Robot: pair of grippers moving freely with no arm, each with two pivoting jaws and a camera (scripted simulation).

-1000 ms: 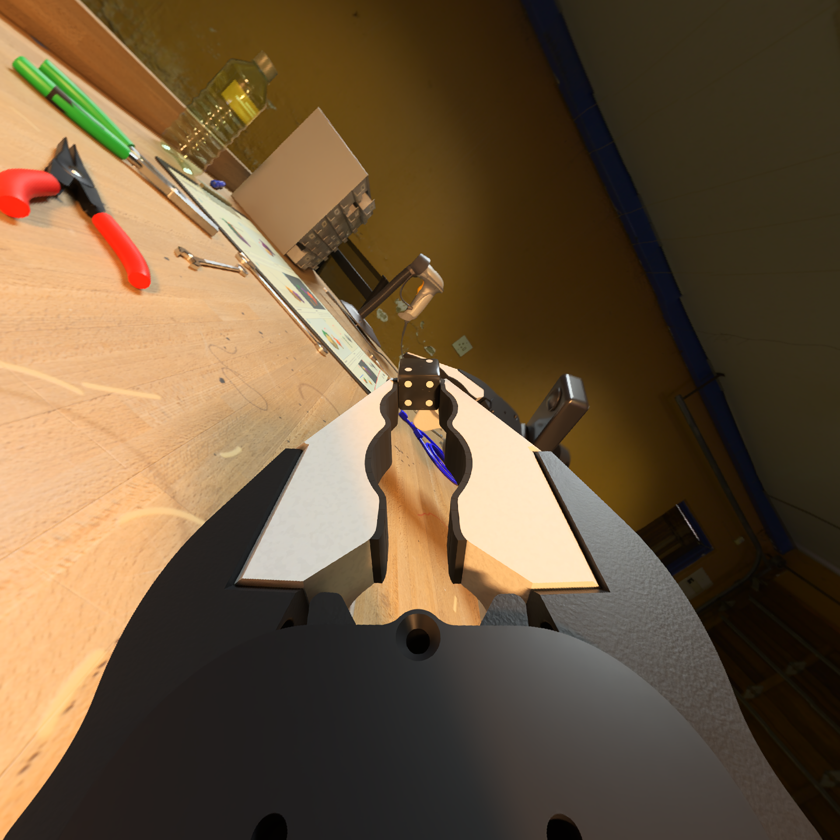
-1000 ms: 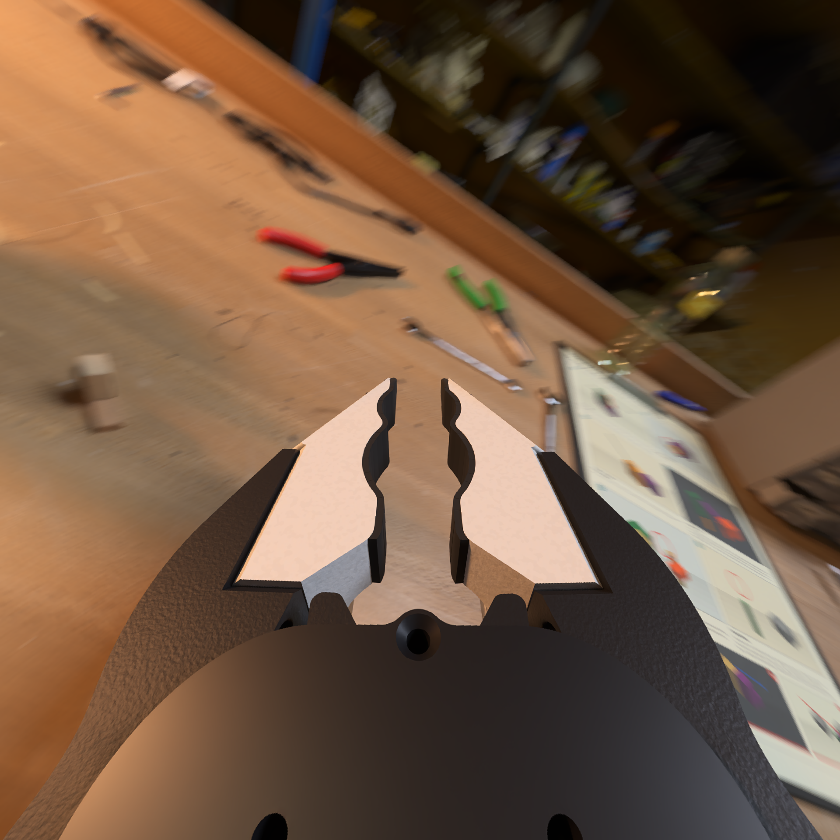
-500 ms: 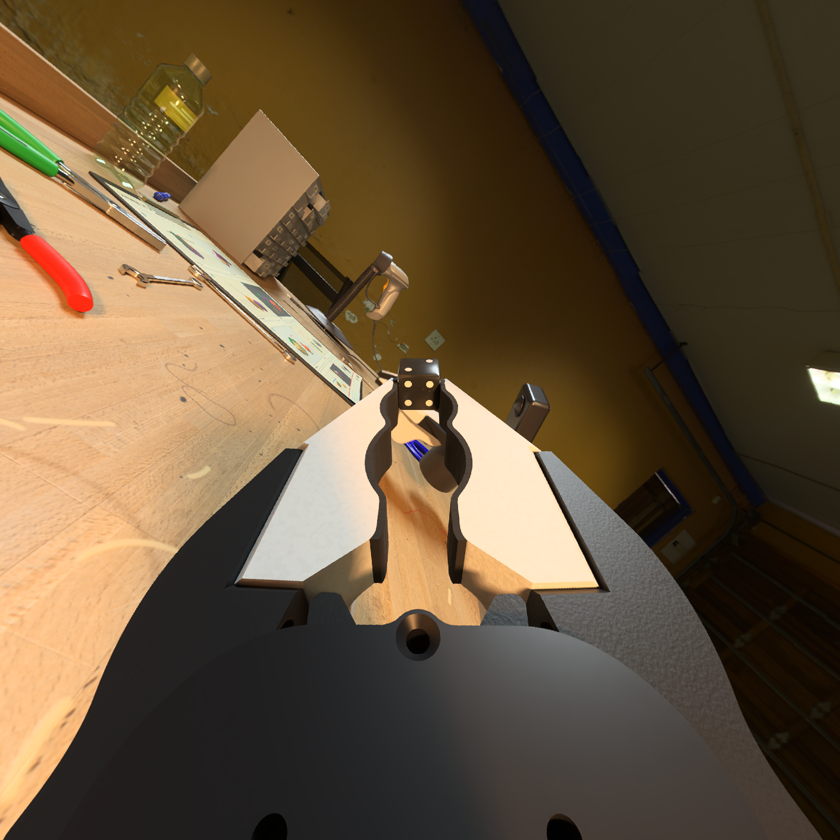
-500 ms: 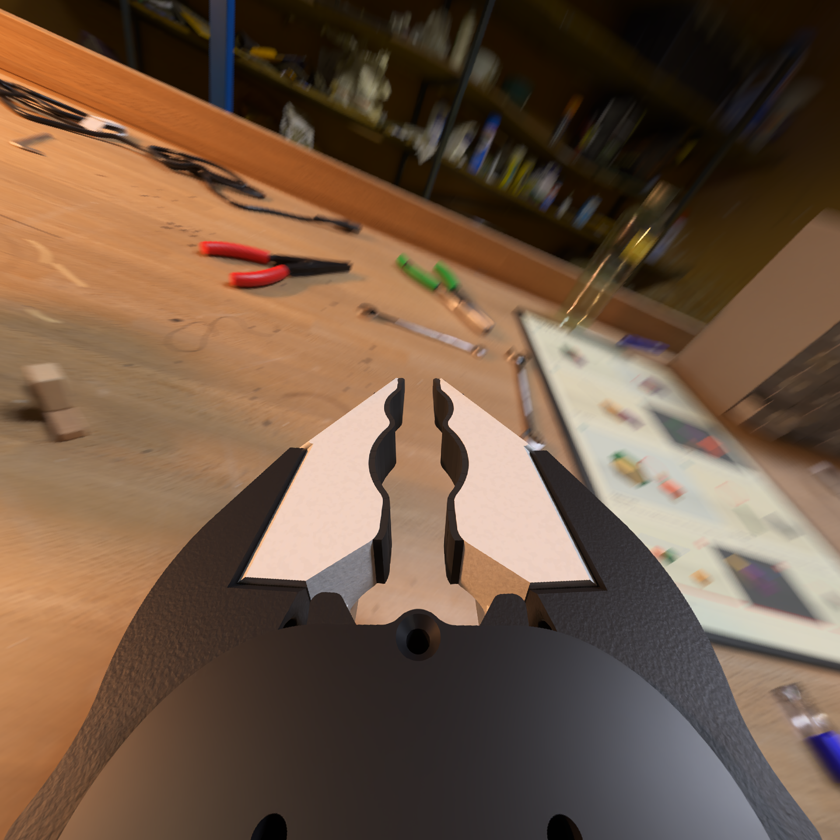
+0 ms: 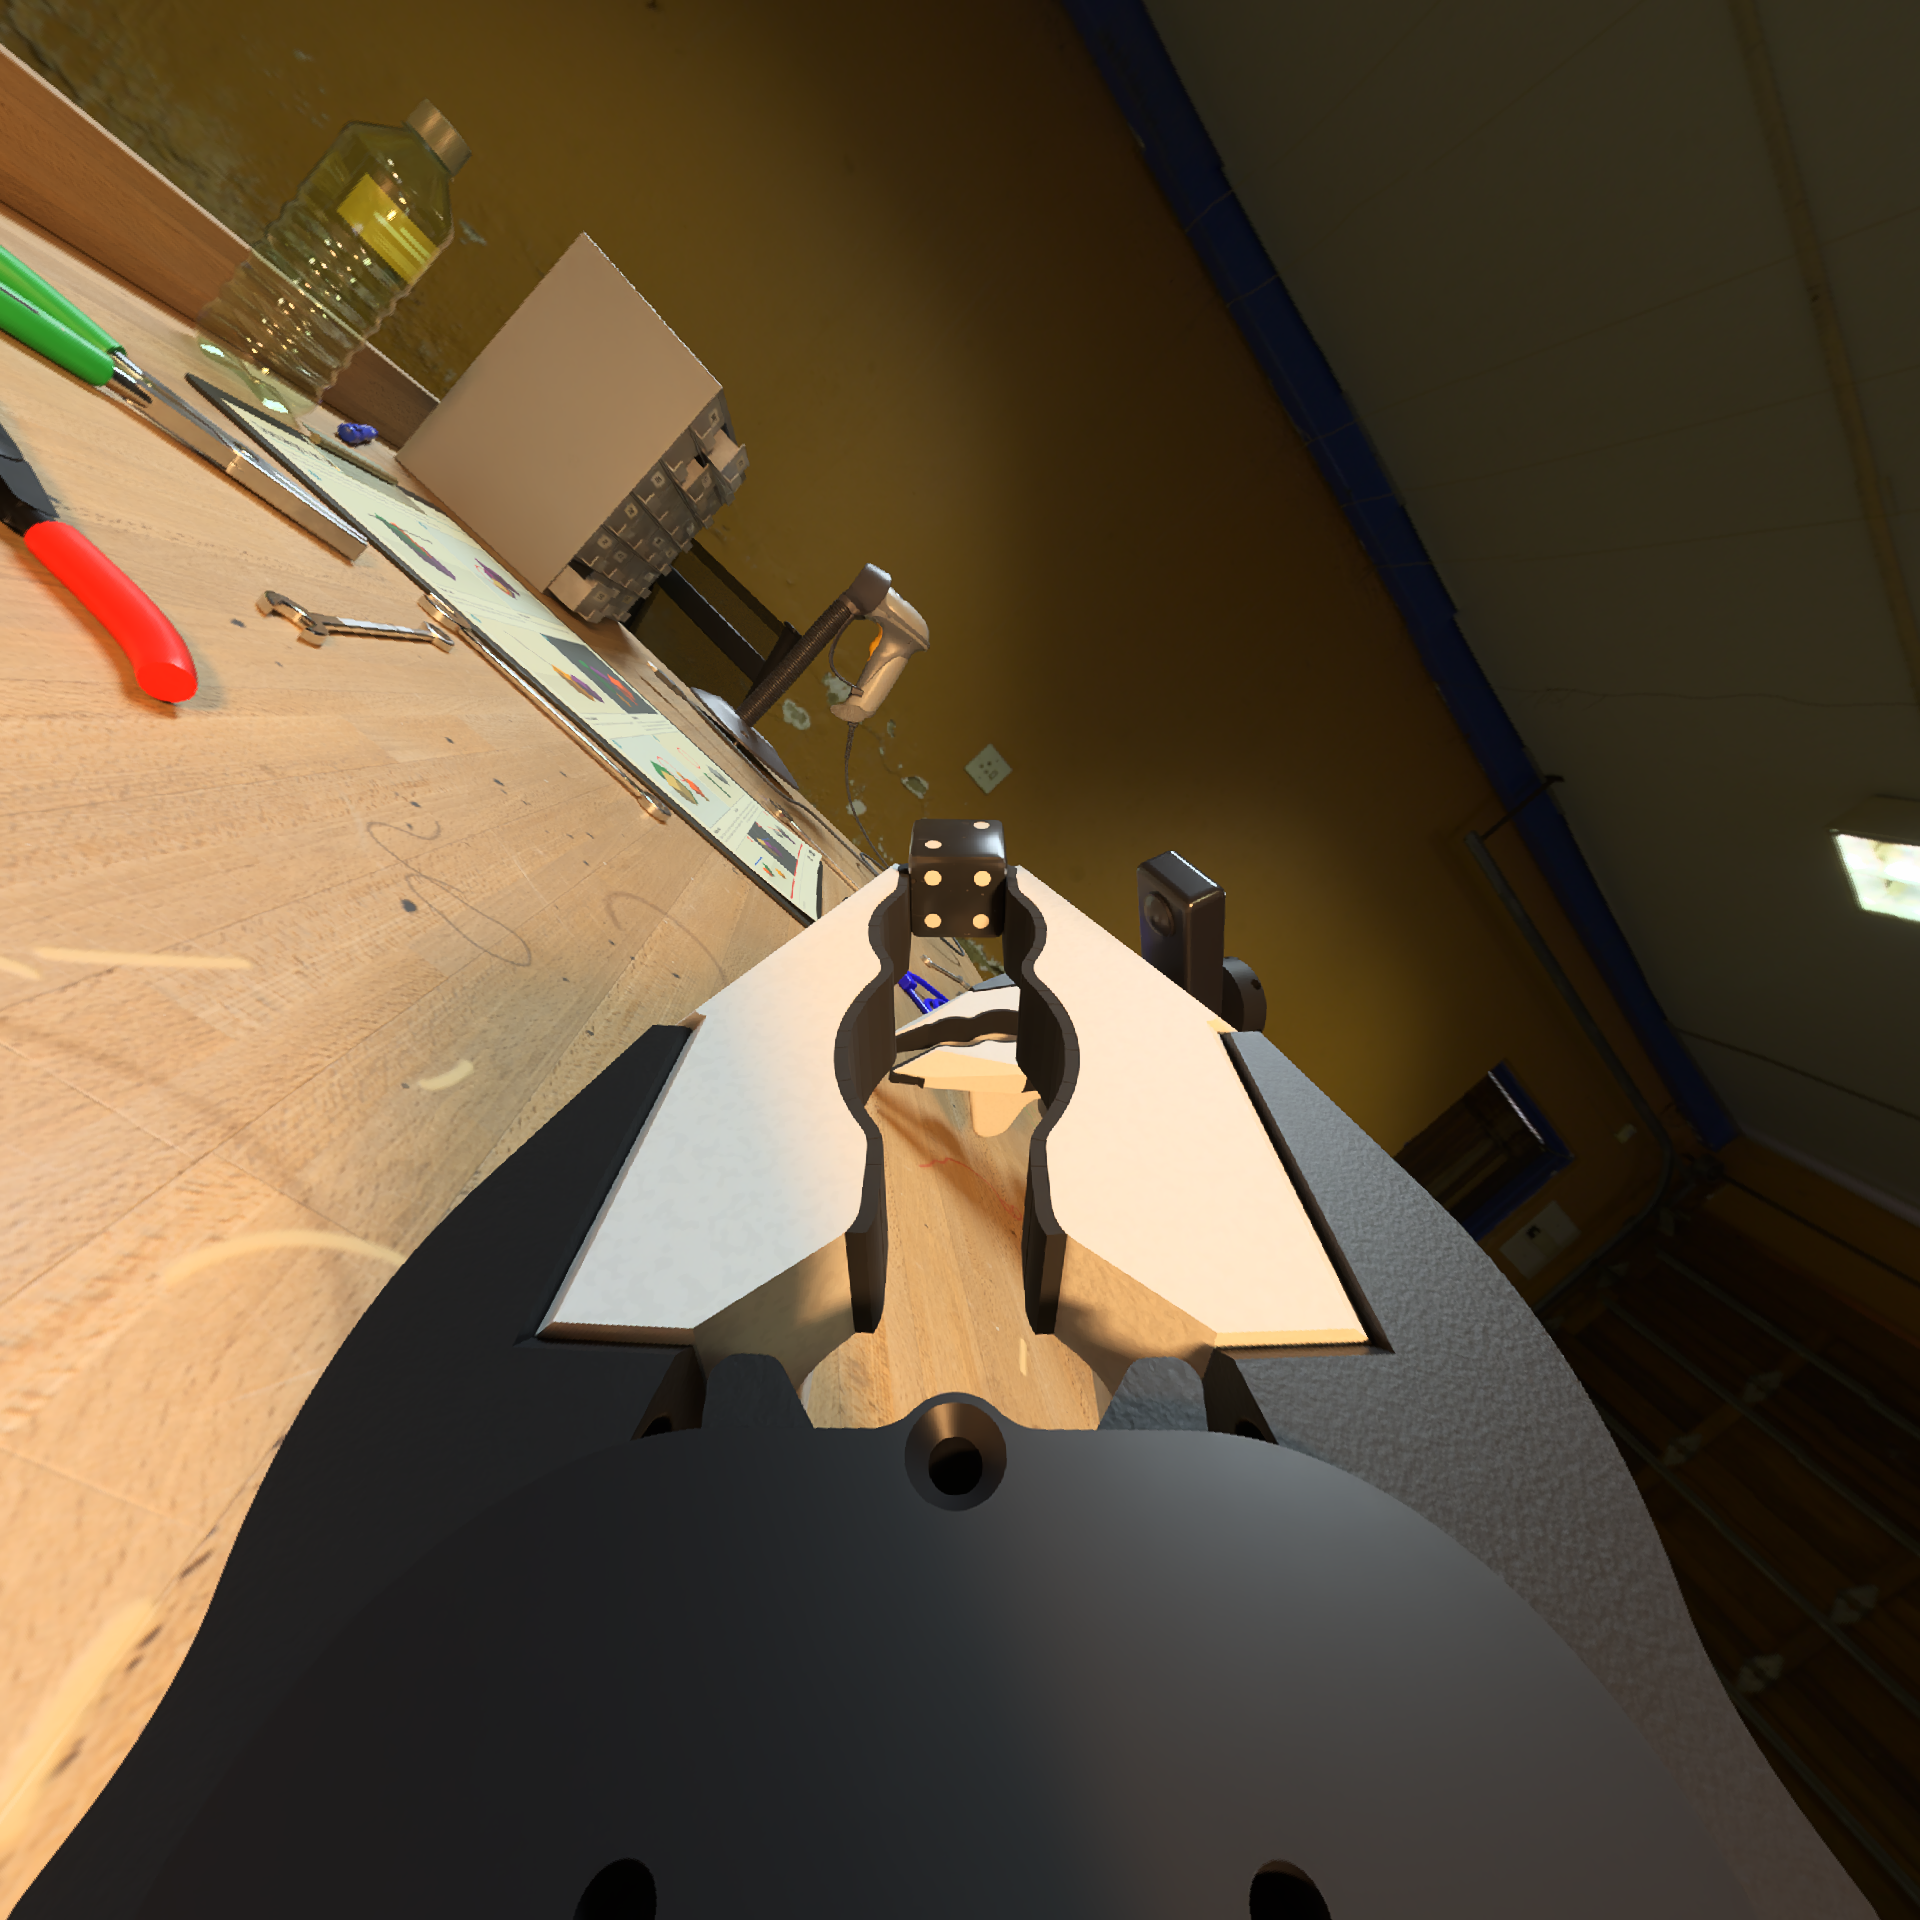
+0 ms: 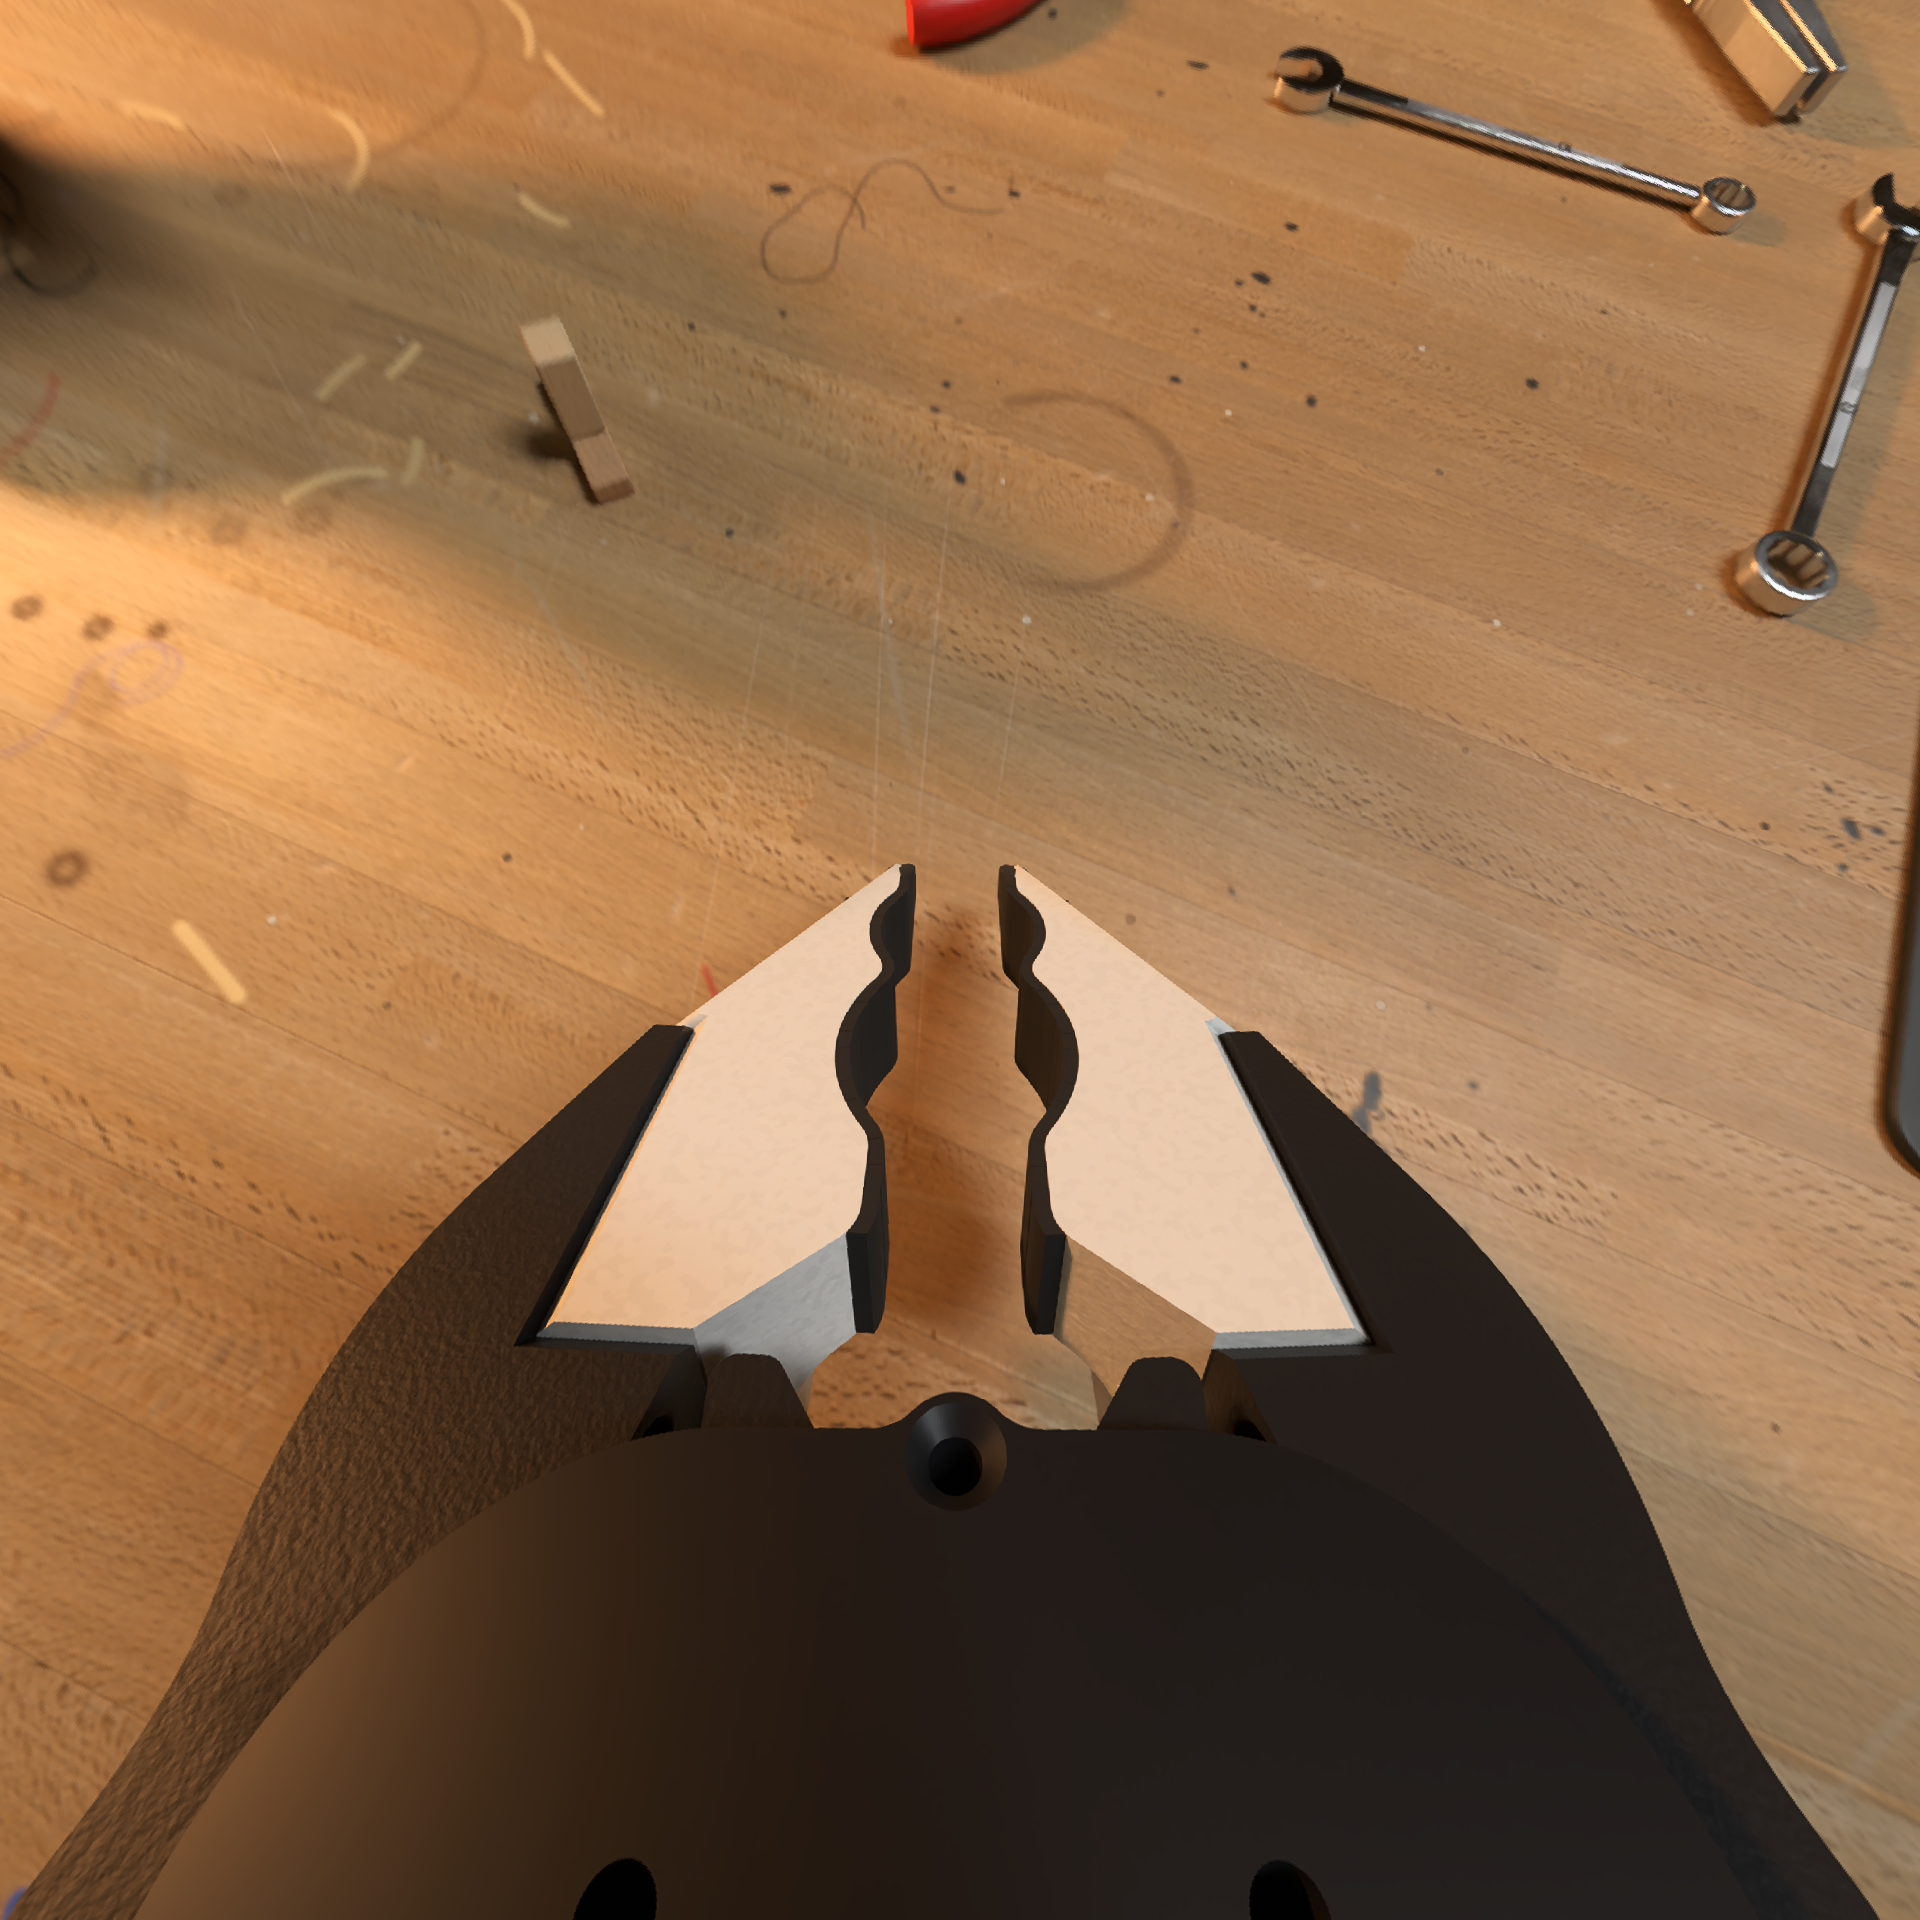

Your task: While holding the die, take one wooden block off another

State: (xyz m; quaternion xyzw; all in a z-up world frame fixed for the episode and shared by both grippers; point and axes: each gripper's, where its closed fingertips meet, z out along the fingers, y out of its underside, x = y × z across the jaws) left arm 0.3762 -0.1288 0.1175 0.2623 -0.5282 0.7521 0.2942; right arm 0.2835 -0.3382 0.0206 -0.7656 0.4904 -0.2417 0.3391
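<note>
A: Why is the left gripper (image 5: 957, 899) raised off the bench?

B: Its fingertips pinch the small black die with pale dots (image 5: 957, 878), probably keeping it clear.

A: And the right gripper (image 6: 957, 894)?

B: Empty, fingers narrowly parted, looking down at the scuffed wooden workbench (image 6: 1351, 790). The two stacked pale wooden blocks (image 6: 577, 410) stand upper left, well apart from it.

Your left gripper (image 5: 957, 899) is raised and tilted, its fingertips clamped on the die (image 5: 956, 881). Your right gripper (image 6: 956, 883) points down at the counter (image 6: 1351, 779), fingers slightly parted, holding nothing.
</note>
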